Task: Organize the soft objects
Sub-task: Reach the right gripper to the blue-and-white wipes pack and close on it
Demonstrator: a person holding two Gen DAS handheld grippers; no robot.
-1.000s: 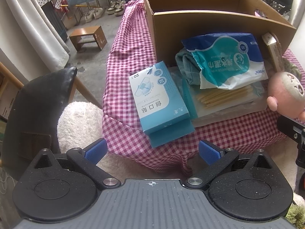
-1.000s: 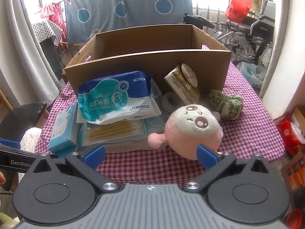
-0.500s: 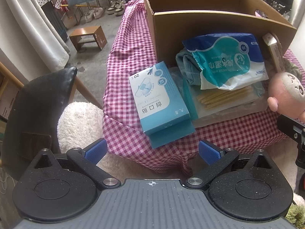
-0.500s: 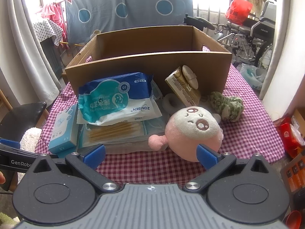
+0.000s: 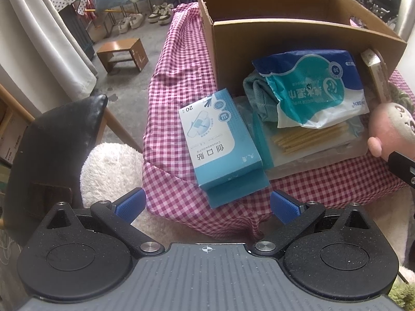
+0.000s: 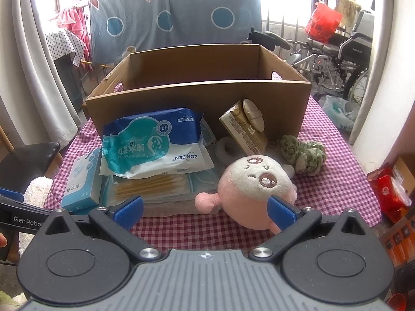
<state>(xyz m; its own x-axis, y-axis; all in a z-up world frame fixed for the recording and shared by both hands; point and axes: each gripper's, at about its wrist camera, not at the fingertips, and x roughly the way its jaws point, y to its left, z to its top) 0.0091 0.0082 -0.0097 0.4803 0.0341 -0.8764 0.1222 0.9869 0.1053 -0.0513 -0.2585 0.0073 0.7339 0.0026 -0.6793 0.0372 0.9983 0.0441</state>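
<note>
A pink plush toy (image 6: 255, 190) lies at the table's front, right before my right gripper (image 6: 205, 211), which stands open with its right pad against the toy's lower side. The toy (image 5: 391, 127) also shows at the right edge of the left wrist view. A wet-wipes pack (image 6: 153, 145) (image 5: 311, 90) rests on a grey-green cloth (image 5: 259, 96) and a cotton-swab bag (image 6: 153, 184). A blue plaster box (image 5: 220, 140) (image 6: 83, 181) lies at the table's left front. A green scrunchie (image 6: 303, 153) lies to the right. My left gripper (image 5: 206, 206) is open and empty, short of the table edge.
An open cardboard box (image 6: 197, 96) stands behind the items on the pink checked tablecloth (image 6: 337, 181). A gold carton (image 6: 243, 129) leans against it. A black chair (image 5: 52, 142) with a white fluffy cushion (image 5: 111, 165) stands left of the table. A wheelchair (image 6: 345, 51) stands at the back right.
My right gripper has moved forward to the plush toy, which now sits closer between the pads. The left gripper has barely moved.
</note>
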